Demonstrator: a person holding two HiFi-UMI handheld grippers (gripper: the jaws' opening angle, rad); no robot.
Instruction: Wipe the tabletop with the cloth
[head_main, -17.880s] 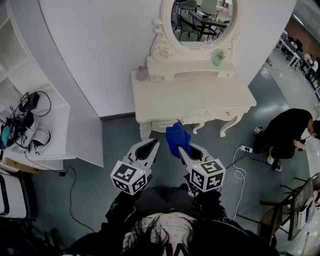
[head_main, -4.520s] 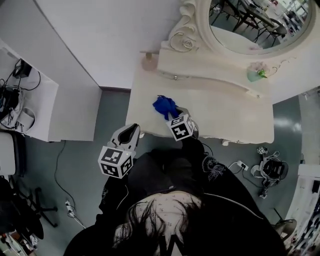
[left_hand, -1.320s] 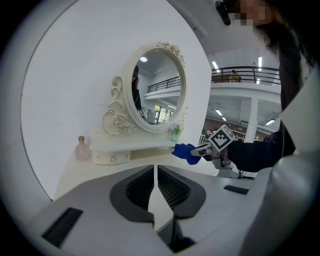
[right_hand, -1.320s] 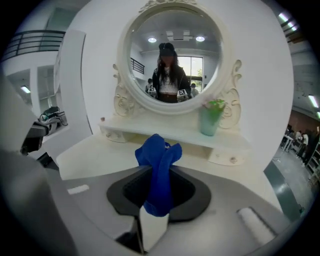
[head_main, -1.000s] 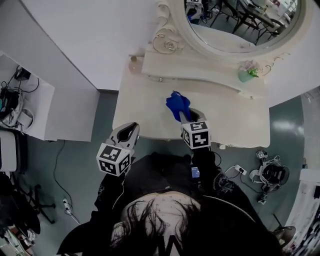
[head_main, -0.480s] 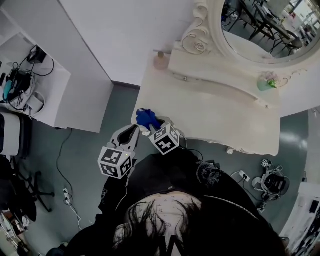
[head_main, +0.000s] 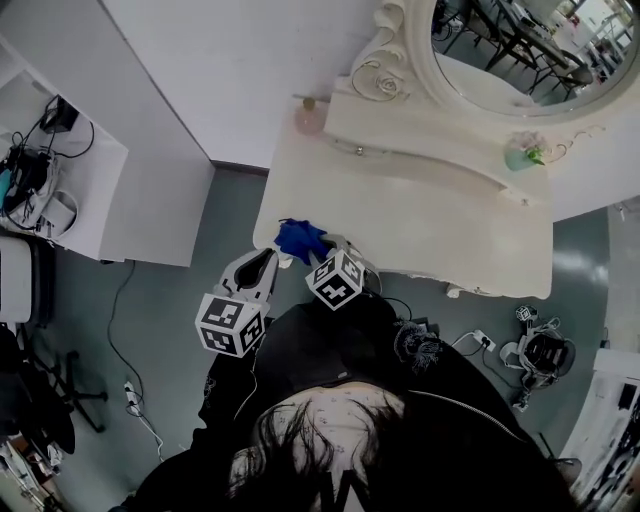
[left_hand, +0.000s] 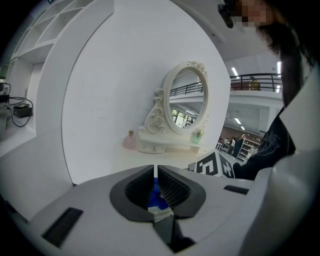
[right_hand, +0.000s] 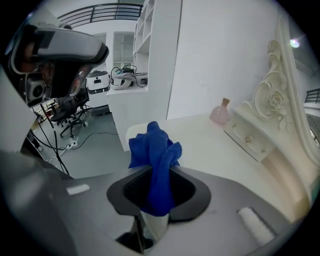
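- The worktop (head_main: 440, 235) is bare across its front and middle, open to passage.
- At the back, a pink bottle (head_main: 306, 118) and the mirror's drawer shelf (head_main: 440, 148) block the way.

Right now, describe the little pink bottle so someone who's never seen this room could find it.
Find the white dressing table with the oval mirror. A raised shelf runs under the mirror, and the pink bottle stands on the tabletop just beyond that shelf's left end, near the wall. It is the only pink item; the green vase sits up on the shelf's right side.
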